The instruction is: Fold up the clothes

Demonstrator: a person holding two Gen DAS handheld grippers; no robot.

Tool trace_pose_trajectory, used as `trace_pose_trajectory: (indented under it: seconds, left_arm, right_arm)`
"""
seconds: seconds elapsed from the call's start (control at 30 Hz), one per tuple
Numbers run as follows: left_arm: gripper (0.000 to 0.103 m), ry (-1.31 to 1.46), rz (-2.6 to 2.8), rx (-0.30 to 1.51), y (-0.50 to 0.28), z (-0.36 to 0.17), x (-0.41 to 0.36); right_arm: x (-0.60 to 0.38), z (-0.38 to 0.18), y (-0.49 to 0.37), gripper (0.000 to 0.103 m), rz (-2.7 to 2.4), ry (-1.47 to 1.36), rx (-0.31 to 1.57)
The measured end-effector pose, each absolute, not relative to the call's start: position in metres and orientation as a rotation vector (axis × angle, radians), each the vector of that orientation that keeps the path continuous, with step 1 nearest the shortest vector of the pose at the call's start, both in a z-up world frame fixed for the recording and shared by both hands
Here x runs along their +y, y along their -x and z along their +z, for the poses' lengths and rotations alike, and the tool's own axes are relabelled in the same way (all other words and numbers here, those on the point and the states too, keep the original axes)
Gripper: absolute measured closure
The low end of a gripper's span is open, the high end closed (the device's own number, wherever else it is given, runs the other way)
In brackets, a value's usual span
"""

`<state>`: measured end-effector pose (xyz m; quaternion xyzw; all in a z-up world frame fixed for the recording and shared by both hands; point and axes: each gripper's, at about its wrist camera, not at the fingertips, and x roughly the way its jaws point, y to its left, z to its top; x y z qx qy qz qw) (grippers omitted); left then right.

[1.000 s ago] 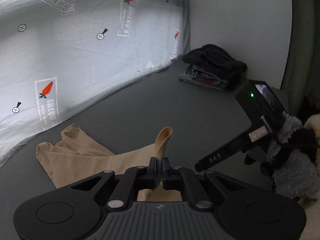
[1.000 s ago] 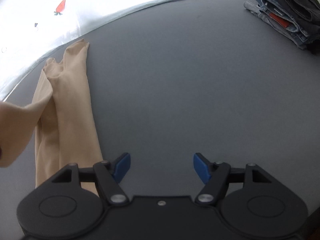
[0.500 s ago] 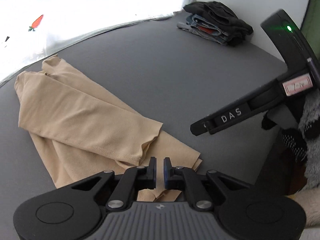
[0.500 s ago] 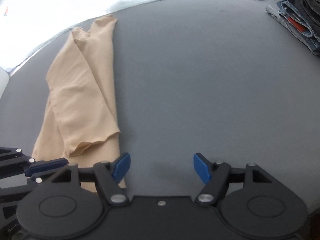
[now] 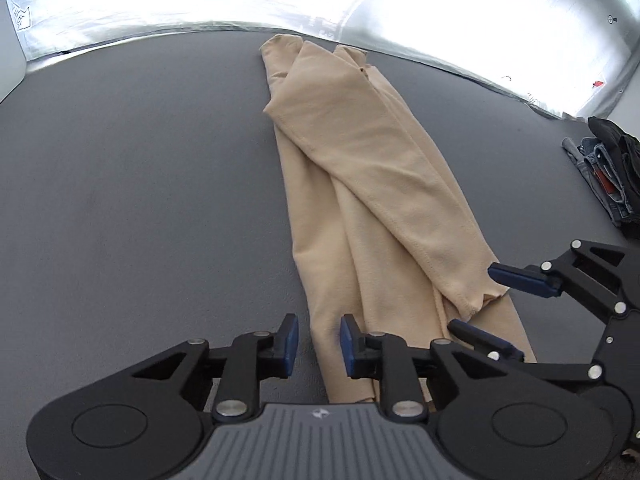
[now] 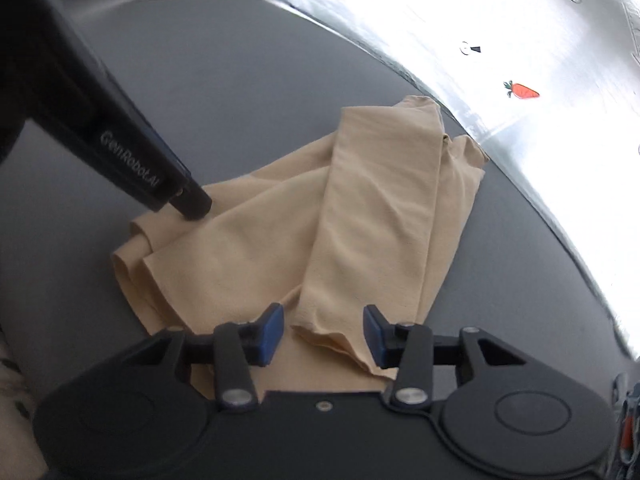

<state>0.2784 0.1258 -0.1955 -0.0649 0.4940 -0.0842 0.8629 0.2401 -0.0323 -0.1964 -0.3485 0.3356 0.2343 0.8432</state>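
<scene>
The tan garment point(image 5: 372, 208) lies on the grey table point(image 5: 140, 200) as a long narrow strip running from six toward twelve o'clock, one panel already laid over itself, so the lengthwise fold looks done and the crosswise folds remain. The left gripper point(image 5: 316, 346) straddles the near edge, jaws opening, gripping nothing. The right gripper point(image 6: 323, 334), at three o'clock of it, is closing around the flap's hem, not yet pinching.

Bare grey surface point(image 5: 132, 184) is lying open across the left of the left wrist frame, while the tan garment point(image 5: 372, 200) is occupying the centre, stacked clothes point(image 5: 612, 172) are blocking the right edge, and silver sheeting point(image 5: 400, 4) is closing the top.
</scene>
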Motion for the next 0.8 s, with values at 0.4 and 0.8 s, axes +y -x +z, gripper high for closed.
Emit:
trace_pose_trajectory:
  seconds: [0.4, 0.8]
  left_arm:
    - [0.074, 0.155, -0.203, 1.039, -0.276, -0.206, 0.130]
    - [0.060, 0.216, -0.240, 1.062, -0.279, -0.201, 0.134]
  right_arm:
    - [-0.039, -0.161, -0.223, 0.100, 0.521, 0.680, 0.673]
    - [-0.047, -0.174, -0.228, 0.079, 0.647, 0.466, 0.907]
